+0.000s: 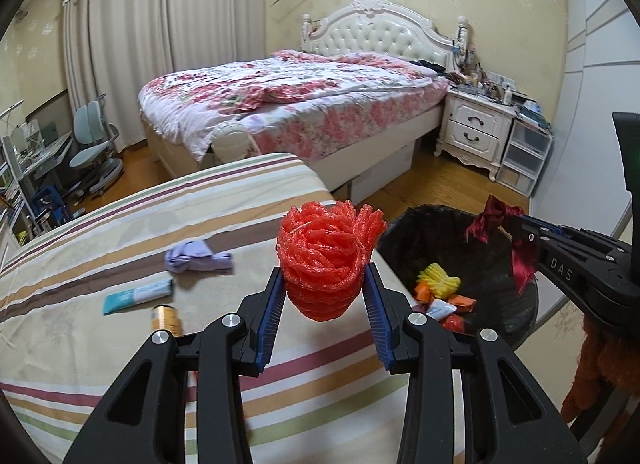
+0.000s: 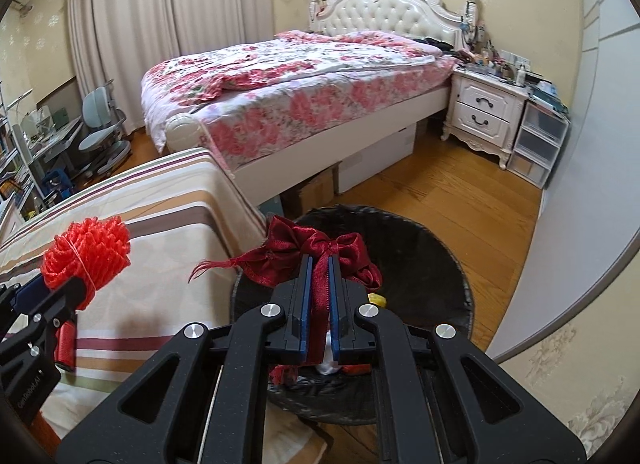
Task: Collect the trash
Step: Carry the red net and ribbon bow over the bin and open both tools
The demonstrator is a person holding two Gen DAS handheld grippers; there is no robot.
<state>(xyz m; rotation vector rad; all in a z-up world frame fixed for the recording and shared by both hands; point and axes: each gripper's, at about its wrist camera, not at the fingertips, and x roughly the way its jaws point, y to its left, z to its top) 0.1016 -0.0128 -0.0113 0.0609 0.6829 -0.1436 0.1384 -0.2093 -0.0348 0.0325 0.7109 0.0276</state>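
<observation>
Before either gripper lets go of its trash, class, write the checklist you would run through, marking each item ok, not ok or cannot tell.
1. Right gripper holds the dark red ribbon bow firmly, jaws closed on it: ok.
2. Bow is above the black trash bin: ok.
3. Left gripper holds the red foam net: ok.
4. Net is above the bin: not ok; it hangs over the edge of the striped bedspread, beside the bin.
5. Bin has room: ok; only a few pieces lie at the bottom.
6. Bedspread cleared: not ok; purple cloth, tube and small can remain.
</observation>
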